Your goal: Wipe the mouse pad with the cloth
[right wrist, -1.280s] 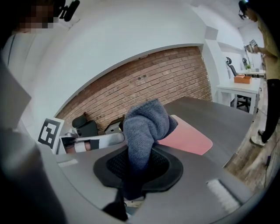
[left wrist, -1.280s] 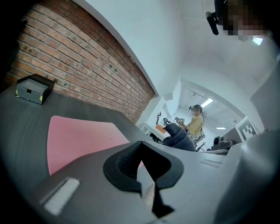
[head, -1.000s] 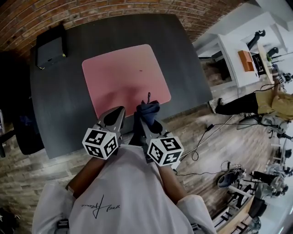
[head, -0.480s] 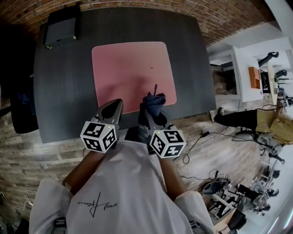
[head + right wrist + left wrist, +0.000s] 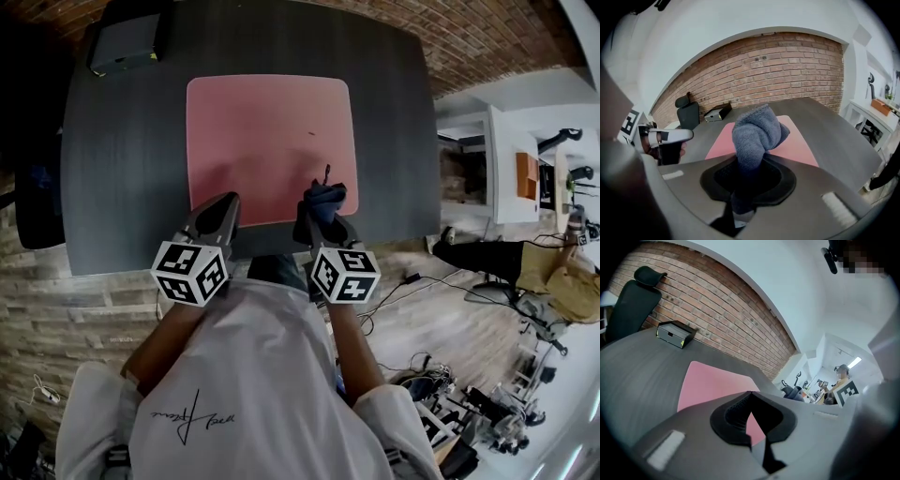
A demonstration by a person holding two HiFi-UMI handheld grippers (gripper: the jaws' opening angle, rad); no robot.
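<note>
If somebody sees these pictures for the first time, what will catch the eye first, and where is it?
The pink rectangular mouse pad lies in the middle of the dark grey table. At its near right corner, the right gripper is shut on a bunched blue-grey terry cloth; the left gripper, shut and empty, is at the near left edge.

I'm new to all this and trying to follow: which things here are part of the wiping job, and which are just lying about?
In the job: blue cloth, held in the right claw; pink mouse pad.
Just lying about: black box on the table's far corner; black office chair.
</note>
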